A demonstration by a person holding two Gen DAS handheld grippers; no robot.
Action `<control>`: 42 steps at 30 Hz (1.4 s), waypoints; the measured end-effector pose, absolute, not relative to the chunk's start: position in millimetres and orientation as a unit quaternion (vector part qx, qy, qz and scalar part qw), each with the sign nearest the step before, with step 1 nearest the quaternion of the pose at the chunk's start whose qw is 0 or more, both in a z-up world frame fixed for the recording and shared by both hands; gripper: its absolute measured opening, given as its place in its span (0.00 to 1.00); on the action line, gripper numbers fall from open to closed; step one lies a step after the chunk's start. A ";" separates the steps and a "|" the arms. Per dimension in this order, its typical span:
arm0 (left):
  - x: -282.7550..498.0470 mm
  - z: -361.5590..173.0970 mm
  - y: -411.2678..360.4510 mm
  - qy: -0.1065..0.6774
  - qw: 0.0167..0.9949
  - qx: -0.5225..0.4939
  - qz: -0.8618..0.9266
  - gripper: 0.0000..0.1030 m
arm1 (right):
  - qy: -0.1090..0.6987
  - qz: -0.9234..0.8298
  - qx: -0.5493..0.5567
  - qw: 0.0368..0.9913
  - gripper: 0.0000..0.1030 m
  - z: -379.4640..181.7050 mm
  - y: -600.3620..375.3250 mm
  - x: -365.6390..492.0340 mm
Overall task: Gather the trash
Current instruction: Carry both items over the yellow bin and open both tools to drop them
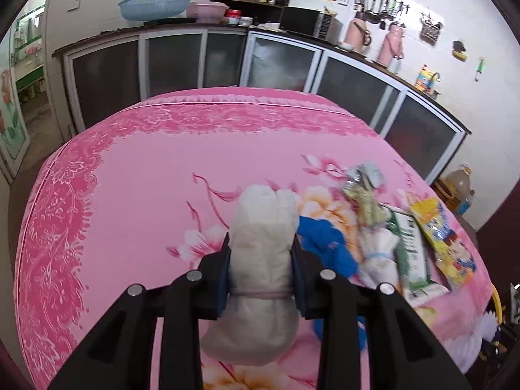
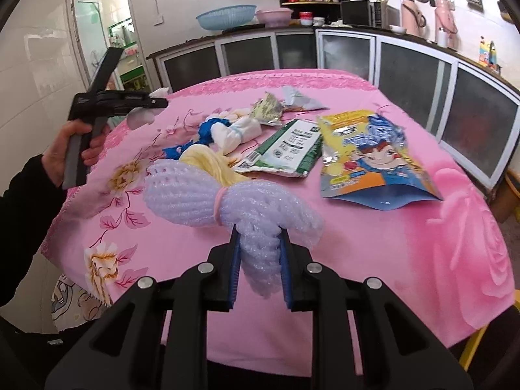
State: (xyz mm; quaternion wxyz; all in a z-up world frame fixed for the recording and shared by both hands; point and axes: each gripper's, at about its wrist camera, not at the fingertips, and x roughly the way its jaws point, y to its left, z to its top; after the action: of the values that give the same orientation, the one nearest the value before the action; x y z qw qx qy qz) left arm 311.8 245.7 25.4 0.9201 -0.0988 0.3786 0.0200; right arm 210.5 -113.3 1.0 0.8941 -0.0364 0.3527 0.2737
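My left gripper (image 1: 261, 243) is shut on a white tissue bundle (image 1: 260, 243) tied with a band, held above the pink floral tablecloth (image 1: 146, 178). In the right wrist view the left gripper (image 2: 159, 102) appears at the left, carried by a hand (image 2: 61, 159). My right gripper (image 2: 260, 237) is shut on a lilac foam net (image 2: 211, 195) bound with a pink band. On the cloth lie a blue scrap (image 2: 204, 130), a white tied bundle (image 2: 237, 133), a yellow piece (image 2: 208, 162), a green-white packet (image 2: 286, 149), a yellow-blue cartoon pouch (image 2: 370, 156) and crumpled foil wrappers (image 2: 269, 107).
Dark glass-fronted cabinets (image 2: 412, 65) line the far and right walls, with basins (image 2: 227, 16), a microwave (image 2: 360, 13) and pink flasks (image 2: 409, 16) on top. A doorway (image 2: 104, 35) opens at the left. An oil bottle (image 1: 461, 188) stands on the floor at the right.
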 end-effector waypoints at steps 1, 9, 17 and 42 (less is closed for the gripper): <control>306.7 27.1 239.5 0.378 0.921 -0.097 0.012 0.29 | 0.352 0.267 -0.037 0.896 0.20 2.5 -117.6 208.4; 280.9 36.6 181.6 0.373 0.923 -0.076 -0.051 0.29 | 0.341 0.206 -0.023 0.917 0.20 13.8 -169.0 186.2; 267.3 51.2 82.4 0.359 0.920 -0.039 -0.149 0.29 | 0.326 0.104 0.010 0.940 0.20 22.6 -251.7 152.9; 233.5 33.2 -247.4 0.361 0.836 0.082 -0.405 0.29 | 0.325 -0.176 0.070 0.927 0.20 -4.5 -451.7 67.8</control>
State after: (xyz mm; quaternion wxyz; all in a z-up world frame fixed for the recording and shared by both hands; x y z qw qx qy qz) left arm 233.5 -247.4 33.2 0.8359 0.0824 0.3610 -0.4053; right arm 67.8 -451.7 -4.5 0.9267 0.0697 0.3249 -0.1757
